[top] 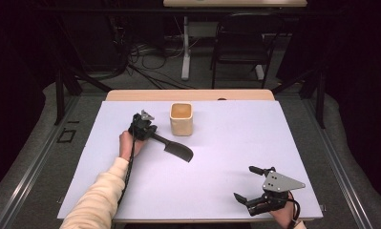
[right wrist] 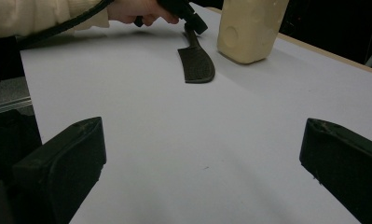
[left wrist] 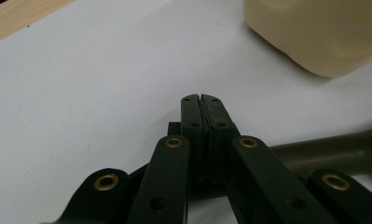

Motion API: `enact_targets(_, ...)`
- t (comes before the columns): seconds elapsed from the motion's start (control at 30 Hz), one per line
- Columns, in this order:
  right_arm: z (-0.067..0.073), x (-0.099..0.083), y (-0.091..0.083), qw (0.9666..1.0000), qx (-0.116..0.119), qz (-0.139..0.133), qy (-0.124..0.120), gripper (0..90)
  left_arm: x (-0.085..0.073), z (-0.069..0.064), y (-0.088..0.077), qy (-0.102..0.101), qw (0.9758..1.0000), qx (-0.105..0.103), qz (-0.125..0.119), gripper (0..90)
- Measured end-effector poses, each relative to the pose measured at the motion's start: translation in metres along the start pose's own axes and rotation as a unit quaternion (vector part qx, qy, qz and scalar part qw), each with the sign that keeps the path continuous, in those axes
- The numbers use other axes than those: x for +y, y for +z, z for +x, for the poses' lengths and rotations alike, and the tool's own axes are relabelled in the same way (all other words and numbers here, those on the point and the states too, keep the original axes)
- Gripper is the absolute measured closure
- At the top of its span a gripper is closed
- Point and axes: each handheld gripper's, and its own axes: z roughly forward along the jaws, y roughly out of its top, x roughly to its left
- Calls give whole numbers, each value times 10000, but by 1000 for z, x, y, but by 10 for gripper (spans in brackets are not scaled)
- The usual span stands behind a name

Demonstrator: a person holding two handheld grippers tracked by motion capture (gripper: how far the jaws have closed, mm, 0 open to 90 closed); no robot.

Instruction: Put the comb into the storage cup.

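A dark spatula (top: 178,151) lies on the white table cover (top: 226,143), its flat blade toward the middle. My left gripper (top: 147,130) is shut on its handle end, just left of a cream square cup (top: 181,119). In the left gripper view the jaws (left wrist: 203,100) stand pressed together, with the olive handle (left wrist: 323,151) running off to the right and the cup (left wrist: 314,32) at top right. My right gripper (top: 244,182) rests open near the front right corner, holding nothing. Its view (right wrist: 202,163) looks across at the spatula blade (right wrist: 196,65), the cup (right wrist: 249,30) and the left gripper (right wrist: 183,9).
A bare wooden strip (top: 188,95) runs along the table's far edge behind the cover. Beyond it stand a dark chair (top: 240,43) and a table leg (top: 185,47) among floor cables. A sleeved forearm (top: 102,191) reaches in from the bottom left.
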Motion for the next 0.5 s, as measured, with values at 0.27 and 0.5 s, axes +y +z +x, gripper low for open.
enact_targets(0.27, 0, 0, 0, 10000, 10, 29, 1, 0, -2, 1, -2, 27, 9999, -119, 74, 882)
enact_targets(0.5, 0, 0, 0, 10000, 16, 30, 1, 0, -3, -1, -5, 89, 9997, -203, 141, 882)
